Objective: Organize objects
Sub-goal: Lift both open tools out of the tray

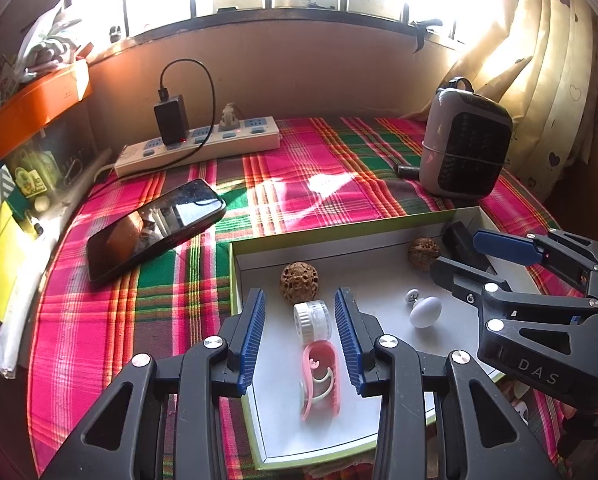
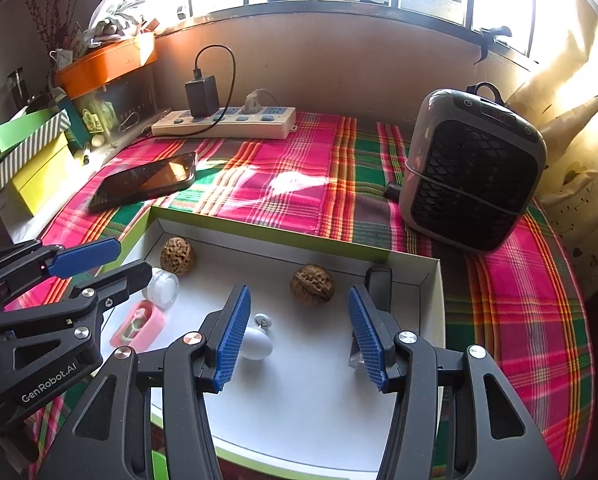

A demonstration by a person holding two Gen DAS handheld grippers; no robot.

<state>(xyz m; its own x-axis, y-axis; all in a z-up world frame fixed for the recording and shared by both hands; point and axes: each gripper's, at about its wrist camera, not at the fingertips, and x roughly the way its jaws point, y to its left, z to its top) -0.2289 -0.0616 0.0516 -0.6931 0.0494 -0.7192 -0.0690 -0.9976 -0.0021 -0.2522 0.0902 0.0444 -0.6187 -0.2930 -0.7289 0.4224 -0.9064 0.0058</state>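
A shallow white box with a green rim (image 1: 235, 280) (image 2: 259, 226) lies on the plaid cloth. It holds two walnuts (image 1: 299, 282) (image 1: 424, 252) (image 2: 177, 256) (image 2: 312, 284), a small clear jar with a white lid (image 1: 312, 320) (image 2: 163, 289), a pink case (image 1: 321, 380) (image 2: 139, 326), a white knob (image 1: 424, 311) (image 2: 255, 342) and a black object (image 1: 461, 240) (image 2: 379, 284). My left gripper (image 1: 301, 340) (image 2: 99, 264) is open, its fingers on either side of the jar and case. My right gripper (image 2: 297, 338) (image 1: 457, 250) is open above the box floor, empty.
A black phone (image 1: 155, 228) (image 2: 147, 182) lies left of the box. A power strip with a charger (image 1: 203, 144) (image 2: 227, 120) lies at the back. A grey heater (image 1: 465, 144) (image 2: 475, 168) stands at the right. Boxes (image 2: 31, 160) are stacked at the left edge.
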